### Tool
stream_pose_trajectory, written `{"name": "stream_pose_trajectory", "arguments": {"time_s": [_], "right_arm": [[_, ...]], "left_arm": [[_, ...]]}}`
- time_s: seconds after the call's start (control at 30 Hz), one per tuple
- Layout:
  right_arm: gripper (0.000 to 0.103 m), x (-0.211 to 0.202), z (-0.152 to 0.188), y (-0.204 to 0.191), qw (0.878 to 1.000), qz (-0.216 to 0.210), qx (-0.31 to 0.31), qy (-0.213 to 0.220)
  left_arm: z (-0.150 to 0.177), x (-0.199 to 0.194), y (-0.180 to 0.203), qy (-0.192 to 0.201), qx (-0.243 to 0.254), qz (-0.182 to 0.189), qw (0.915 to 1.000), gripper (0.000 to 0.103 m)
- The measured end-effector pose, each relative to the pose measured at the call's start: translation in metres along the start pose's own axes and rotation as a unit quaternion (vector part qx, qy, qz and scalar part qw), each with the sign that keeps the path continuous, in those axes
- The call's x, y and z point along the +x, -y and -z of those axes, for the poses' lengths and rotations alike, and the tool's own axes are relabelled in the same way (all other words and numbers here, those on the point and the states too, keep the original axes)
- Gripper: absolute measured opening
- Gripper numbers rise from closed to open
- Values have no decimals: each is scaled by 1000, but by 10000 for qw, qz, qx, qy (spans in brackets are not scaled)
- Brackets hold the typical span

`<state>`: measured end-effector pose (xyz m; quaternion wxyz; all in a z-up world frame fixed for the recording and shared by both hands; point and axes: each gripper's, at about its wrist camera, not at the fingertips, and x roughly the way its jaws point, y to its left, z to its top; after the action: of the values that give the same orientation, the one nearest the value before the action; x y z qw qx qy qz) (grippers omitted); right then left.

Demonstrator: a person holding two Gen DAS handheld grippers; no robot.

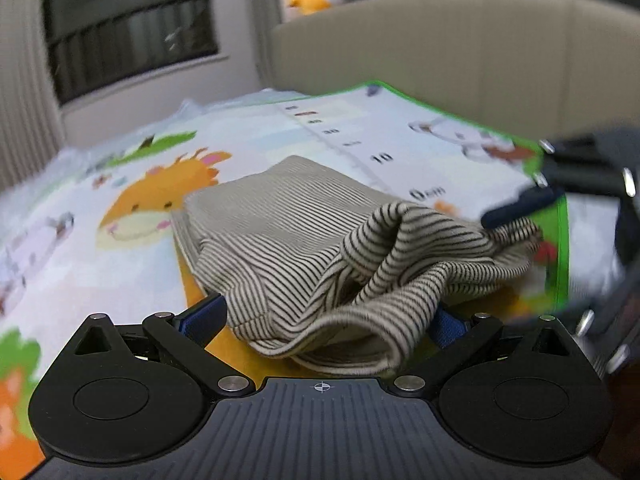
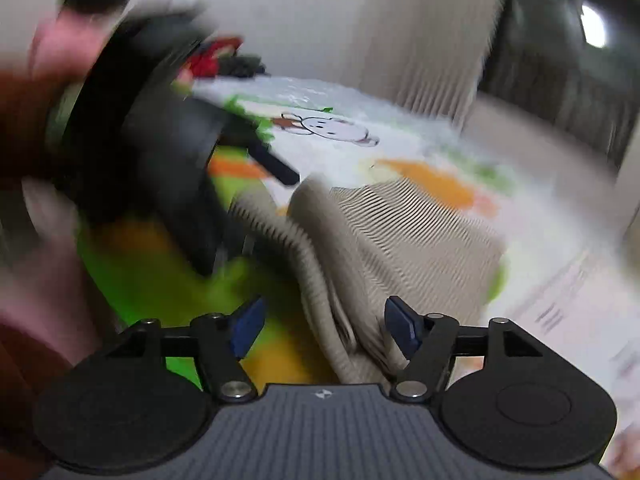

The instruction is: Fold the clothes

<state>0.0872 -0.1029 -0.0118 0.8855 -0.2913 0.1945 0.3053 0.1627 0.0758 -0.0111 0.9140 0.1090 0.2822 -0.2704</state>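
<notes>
Play mat with cartoon animals covered the surface; beige headboard stood at 12 o'clock in my left view, dark window at 10. Striped garment lay partly folded mid-mat, its flat half toward 12, a bunched, rumpled end toward 6. My left gripper stood wide, blue pads either side of that bunched end; cloth draped over the right pad, contact unclear. My right gripper was also spread wide, the folded edge of the garment running between its fingers; right view was badly blurred. Right fingertip showed at 3 o'clock, just above the cloth.
</notes>
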Motion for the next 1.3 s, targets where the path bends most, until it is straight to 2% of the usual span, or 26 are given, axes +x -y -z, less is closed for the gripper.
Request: {"name": "stream_pose_trajectory", "arguments": {"time_s": [0.1,0.17,0.23,0.3,0.37,0.47,0.5,0.67,0.8,0.9,1.0,1.13,1.23,1.3], "right_arm": [[67,18,11,-25,9927,729,-954,107],[66,34,14,-30,9895,929,-1095,136],[32,41,7,-21,9945,762,-705,96],[30,37,0,-9,9976,567,-405,59],[29,30,-6,3,9993,364,-128,22],[28,20,-7,9,9998,164,5,-97],[28,17,-7,10,9999,67,41,-152],[27,-3,-15,6,9984,-431,36,-354],[27,-36,-33,7,9959,-792,-142,-413],[26,-63,-47,17,9949,-883,-268,-399],[26,-68,-72,39,9957,-833,-208,-352],[26,-19,-90,71,9965,-690,-288,-385],[27,35,-88,84,9955,-736,-203,-566],[27,73,-77,87,9947,-636,-361,-728]], "left_arm": [[2,1,-8,-50,-416,95,9991,103],[5,0,-9,-102,-511,82,9986,103],[9,-8,-9,-152,-484,29,9987,103],[10,-25,-14,-60,-537,106,9985,103],[8,-48,-30,241,-896,284,9953,103],[4,-71,-64,713,-1800,292,9806,103],[2,-68,-70,730,-1978,247,9772,103],[-6,-18,-73,234,-2027,122,9789,102],[-3,22,-55,-234,-1619,310,9860,101],[10,33,-54,-479,-1423,512,9873,102],[16,31,-66,-445,-1597,707,9836,102],[19,28,-85,-333,-1940,480,9793,101],[24,13,-98,-208,-2220,293,9744,101],[26,-2,-102,-92,-2293,213,9731,101]]}}
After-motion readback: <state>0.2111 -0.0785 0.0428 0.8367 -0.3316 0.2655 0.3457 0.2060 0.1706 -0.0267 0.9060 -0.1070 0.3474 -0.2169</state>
